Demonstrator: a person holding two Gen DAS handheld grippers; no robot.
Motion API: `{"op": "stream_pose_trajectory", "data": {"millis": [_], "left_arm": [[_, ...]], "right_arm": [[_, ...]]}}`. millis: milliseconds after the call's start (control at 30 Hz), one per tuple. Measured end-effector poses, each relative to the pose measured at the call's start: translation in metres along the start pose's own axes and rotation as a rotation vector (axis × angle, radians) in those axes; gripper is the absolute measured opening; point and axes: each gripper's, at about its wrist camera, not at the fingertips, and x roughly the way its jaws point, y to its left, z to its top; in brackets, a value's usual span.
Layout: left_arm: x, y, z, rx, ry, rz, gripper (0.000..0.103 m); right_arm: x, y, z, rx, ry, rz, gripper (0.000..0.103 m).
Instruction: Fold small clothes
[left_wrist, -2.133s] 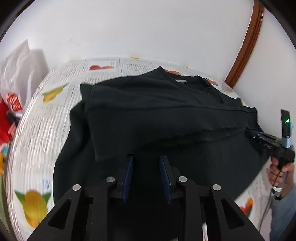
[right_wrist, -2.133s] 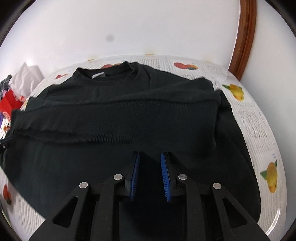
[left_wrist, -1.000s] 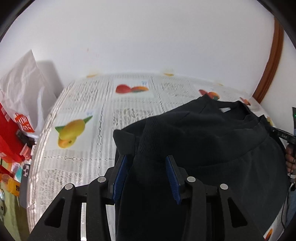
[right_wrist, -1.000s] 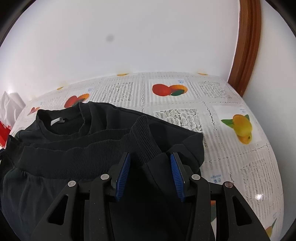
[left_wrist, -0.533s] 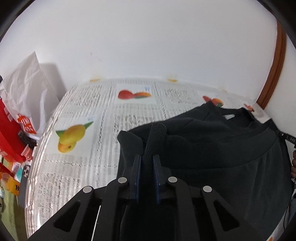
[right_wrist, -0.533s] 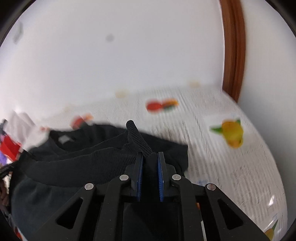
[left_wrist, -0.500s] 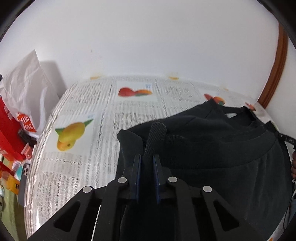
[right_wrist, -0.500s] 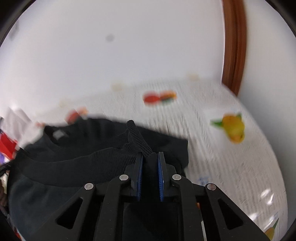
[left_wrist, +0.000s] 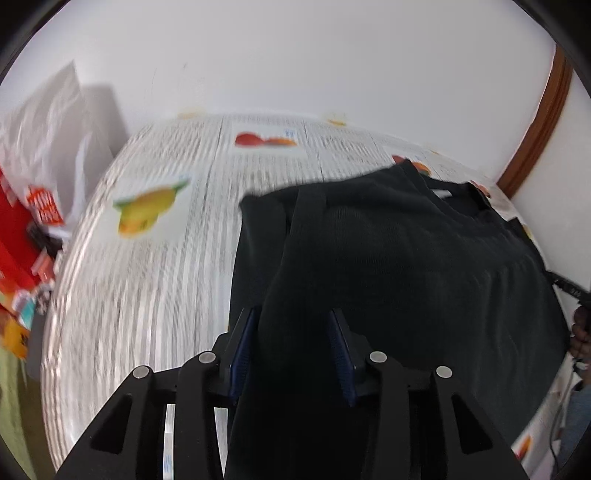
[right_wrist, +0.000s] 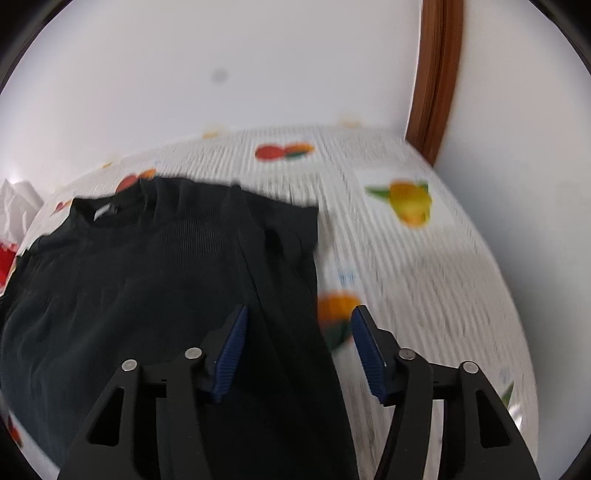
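Both claws released: left claw (left_wrist: 291, 347) and right claw (right_wrist: 299, 350) spread wide over folded black sweater (right_wrist: 147, 277) on table (right_wrist: 424, 277).

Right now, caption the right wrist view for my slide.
Open right gripper above the folded black sweatshirt on a fruit-print tablecloth.

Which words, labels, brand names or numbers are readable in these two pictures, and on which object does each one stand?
None can be read.
Red and white package at the left edge: white lettering, too blurred.
Fruit-printed white tablecloth: small blue marks near the fruit pictures, too blurred.
Black knit sweater: white neck tag, no legible text.
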Motion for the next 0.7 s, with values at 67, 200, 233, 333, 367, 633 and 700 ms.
{"op": "stream_pose_trajectory", "data": {"millis": [67, 200, 233, 333, 367, 633, 700], "left_arm": [[-0.006, 0.007, -0.012, -0.023, 0.009, -0.019, 0.039], [-0.013, 0.017, -0.032, -0.050, 0.017, -0.030, 0.039], [-0.013, 0.017, -0.035, -0.047, 0.017, -0.030, 0.039], [-0.014, 0.018, -0.041, -0.056, 0.004, -0.030, 0.038], [-0.013, 0.017, -0.041, -0.064, 0.001, -0.035, 0.025], [-0.003, -0.017, -0.021, -0.035, -0.030, -0.027, 0.011], [0.004, -0.028, -0.010, -0.038, -0.030, -0.066, 0.011]], "right_arm": [[0.003, -0.002, -0.009, -0.002, 0.028, 0.017, 0.058], [0.009, -0.005, -0.012, 0.031, 0.039, 0.060, 0.056], [0.011, -0.006, -0.009, 0.049, 0.045, 0.077, 0.050], [0.020, -0.004, -0.002, 0.074, 0.074, 0.122, 0.033], [0.021, 0.000, -0.001, 0.054, 0.075, 0.111, 0.030], [0.010, -0.016, 0.015, -0.034, 0.003, 0.091, 0.013], [0.016, -0.029, 0.022, -0.019, -0.009, 0.036, 0.013]]}}
